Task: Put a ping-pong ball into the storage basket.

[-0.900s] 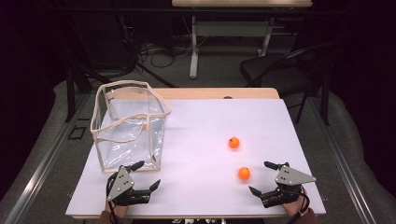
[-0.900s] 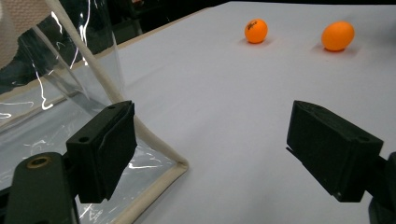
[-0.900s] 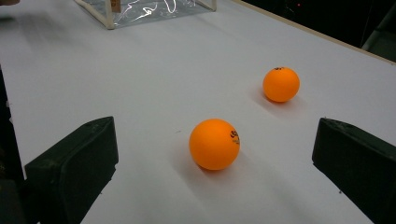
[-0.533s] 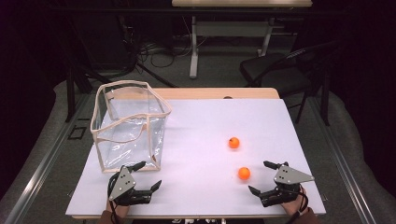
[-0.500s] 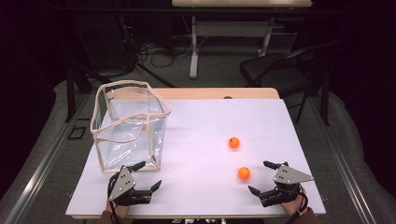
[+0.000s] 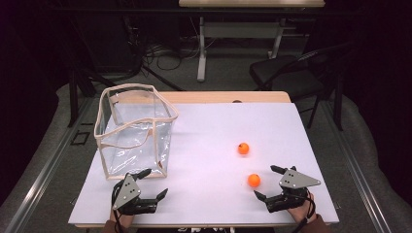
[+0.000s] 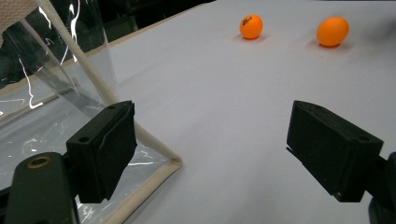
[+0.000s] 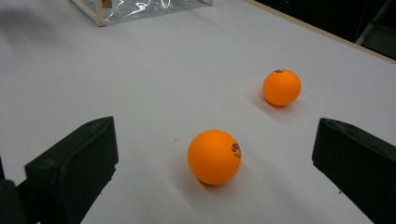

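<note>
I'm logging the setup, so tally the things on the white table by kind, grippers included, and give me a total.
Orange balls: 2, the near ball and the far ball.
Clear bags: 1, the clear bag.
Grippers: 2, the left gripper and the right gripper, both open.
Total: 5.

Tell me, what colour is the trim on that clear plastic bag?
Cream trim; the high view shows it best.

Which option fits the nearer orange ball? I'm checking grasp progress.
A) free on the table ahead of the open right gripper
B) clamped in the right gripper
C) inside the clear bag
A: the nearer ball rests on the table, with the right gripper jaws wide apart, not touching it.
</note>
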Motion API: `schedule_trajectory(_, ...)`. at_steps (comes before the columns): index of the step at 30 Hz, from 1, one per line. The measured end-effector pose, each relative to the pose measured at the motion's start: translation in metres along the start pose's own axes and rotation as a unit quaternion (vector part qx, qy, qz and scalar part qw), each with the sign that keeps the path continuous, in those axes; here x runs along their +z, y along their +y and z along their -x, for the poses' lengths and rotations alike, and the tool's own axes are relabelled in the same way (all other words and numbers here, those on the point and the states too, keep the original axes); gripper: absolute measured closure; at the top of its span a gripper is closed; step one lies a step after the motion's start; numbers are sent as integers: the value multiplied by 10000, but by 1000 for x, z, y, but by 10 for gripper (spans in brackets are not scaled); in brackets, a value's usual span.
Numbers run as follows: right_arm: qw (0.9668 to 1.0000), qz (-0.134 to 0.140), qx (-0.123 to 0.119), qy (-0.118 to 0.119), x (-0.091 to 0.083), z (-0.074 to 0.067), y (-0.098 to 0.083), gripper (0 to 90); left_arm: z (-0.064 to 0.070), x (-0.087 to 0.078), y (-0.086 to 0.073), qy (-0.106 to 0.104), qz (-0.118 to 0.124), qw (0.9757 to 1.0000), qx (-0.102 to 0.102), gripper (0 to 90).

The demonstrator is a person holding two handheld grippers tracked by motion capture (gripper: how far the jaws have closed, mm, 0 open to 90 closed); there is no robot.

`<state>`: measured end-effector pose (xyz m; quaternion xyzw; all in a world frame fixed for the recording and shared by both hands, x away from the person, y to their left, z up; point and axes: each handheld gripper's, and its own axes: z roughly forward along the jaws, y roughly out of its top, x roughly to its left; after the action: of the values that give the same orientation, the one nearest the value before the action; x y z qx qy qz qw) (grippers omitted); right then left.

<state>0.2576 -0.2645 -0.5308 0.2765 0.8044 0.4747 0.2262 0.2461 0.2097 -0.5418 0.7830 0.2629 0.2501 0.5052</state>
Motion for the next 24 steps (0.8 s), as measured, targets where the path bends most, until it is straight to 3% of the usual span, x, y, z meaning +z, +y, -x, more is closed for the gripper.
schedule_trajectory(12,9996,-194,177,-34,14,3,6,0,1,1,0,4,-16,10000,10,159)
schedule_trajectory(24,9990,-416,183,30,29,5,6,0,1,2,0,-39,-41,10000,21,159)
